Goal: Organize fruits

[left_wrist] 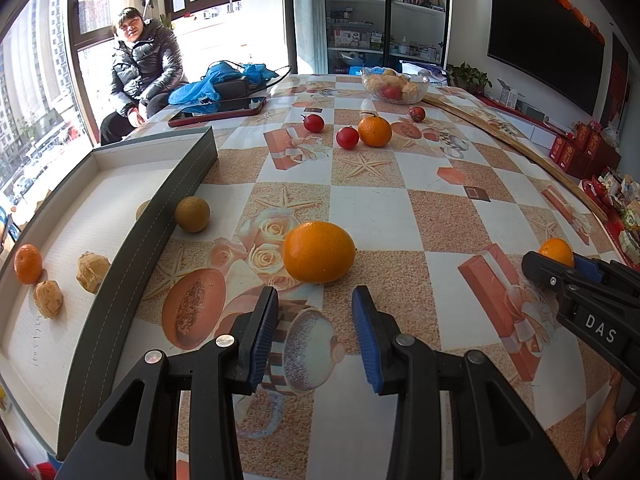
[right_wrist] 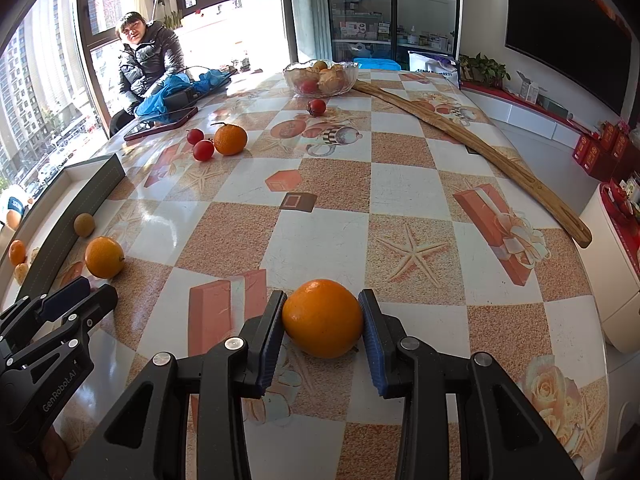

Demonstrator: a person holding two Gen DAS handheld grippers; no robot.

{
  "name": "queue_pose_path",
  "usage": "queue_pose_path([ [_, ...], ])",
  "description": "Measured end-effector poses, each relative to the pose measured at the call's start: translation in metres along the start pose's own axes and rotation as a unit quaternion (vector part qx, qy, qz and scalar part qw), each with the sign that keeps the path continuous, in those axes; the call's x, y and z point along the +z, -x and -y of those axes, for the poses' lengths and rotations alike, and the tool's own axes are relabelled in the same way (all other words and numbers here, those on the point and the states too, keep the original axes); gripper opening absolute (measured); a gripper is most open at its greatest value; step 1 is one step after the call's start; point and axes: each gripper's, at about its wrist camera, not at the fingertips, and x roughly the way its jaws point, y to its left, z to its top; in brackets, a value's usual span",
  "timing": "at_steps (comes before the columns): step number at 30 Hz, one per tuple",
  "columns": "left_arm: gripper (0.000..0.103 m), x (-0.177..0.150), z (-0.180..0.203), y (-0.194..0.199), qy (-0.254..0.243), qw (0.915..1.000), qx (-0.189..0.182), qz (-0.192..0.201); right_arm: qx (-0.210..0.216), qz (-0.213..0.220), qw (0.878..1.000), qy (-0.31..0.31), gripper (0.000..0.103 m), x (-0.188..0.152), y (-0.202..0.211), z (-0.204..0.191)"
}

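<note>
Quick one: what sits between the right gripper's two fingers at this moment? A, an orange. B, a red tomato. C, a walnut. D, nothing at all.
A: in the right wrist view the orange sits between the right gripper's blue pads, which touch it on both sides, resting on the table.

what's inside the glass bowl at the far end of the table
The glass bowl holds a red fruit, pale lumpy pieces and an orange fruit behind them. Anything beneath those is covered.
</note>
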Motion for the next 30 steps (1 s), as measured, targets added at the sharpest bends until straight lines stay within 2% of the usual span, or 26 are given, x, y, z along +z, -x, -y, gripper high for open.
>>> queue_pose_path([
  [30, 0.042, -0.0003, -0.0004, 0.0, 0.001, 1.0, -0.001, 0.0, -0.006, -0.001, 1.0, 0.005, 0.038, -0.0011, -0.001, -0.002],
])
